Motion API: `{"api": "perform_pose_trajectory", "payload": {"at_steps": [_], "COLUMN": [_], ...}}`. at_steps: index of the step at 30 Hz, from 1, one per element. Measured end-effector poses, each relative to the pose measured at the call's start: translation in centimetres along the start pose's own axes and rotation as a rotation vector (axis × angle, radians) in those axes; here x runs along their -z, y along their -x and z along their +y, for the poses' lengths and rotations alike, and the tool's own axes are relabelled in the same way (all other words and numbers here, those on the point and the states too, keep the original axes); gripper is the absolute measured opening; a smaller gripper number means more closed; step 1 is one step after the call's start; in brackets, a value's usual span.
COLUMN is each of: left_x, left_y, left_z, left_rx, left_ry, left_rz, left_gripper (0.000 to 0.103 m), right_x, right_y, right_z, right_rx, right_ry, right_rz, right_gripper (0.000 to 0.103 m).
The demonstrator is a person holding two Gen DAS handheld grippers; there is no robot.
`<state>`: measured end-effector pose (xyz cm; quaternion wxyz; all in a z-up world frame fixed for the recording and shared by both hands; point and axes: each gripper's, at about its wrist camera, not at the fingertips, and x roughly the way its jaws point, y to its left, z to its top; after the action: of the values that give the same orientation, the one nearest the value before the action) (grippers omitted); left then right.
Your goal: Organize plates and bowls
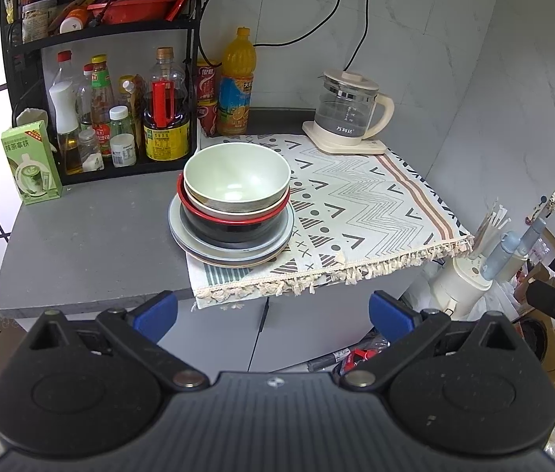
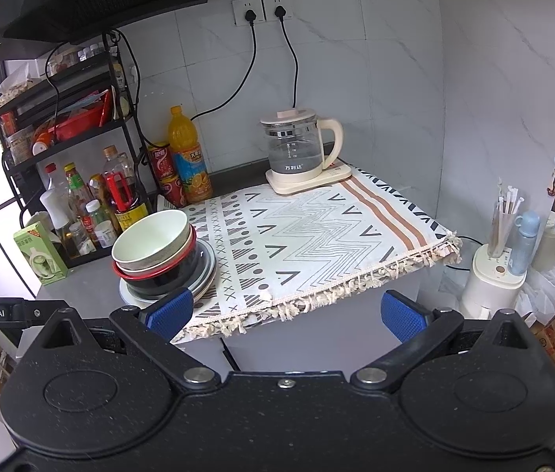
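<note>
A pale green bowl [image 1: 236, 177] [image 2: 151, 238] tops a stack of nested bowls; under it sit a cream bowl and a black bowl with a red rim [image 1: 234, 224] [image 2: 163, 275]. The stack rests on grey plates [image 1: 234, 249] [image 2: 206, 271] at the left edge of a patterned cloth [image 1: 364, 212] [image 2: 317, 236]. My left gripper [image 1: 273, 314] is open in front of the counter edge, below the stack, holding nothing. My right gripper [image 2: 287, 312] is also open and empty, in front of the cloth's fringe, right of the stack.
A black rack of sauce bottles [image 1: 120, 118] [image 2: 92, 196] stands behind the stack at left, with a green carton [image 1: 30, 163] and an orange drink bottle [image 1: 236, 82]. A glass kettle [image 1: 350, 112] [image 2: 301, 149] sits at the back of the cloth. Cords hang from wall sockets.
</note>
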<state>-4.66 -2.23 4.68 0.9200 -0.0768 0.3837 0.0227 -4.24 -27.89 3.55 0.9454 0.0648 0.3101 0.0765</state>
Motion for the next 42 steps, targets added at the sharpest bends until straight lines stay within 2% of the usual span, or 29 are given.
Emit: {"api": "perform_pose_trajectory", "payload": {"at_steps": [42], "left_x": [0.4], "left_y": [0.3], "left_z": [1.0], "left_rx": [0.003], "left_ry": [0.021], "left_rz": [0.013], "left_gripper": [0.102], "right_x": [0.2], "right_y": [0.1], "right_z": [1.5], "right_rx": [-0.019], "right_ry": [0.017], "right_rz": [0.026], "right_gripper": [0.103]}}
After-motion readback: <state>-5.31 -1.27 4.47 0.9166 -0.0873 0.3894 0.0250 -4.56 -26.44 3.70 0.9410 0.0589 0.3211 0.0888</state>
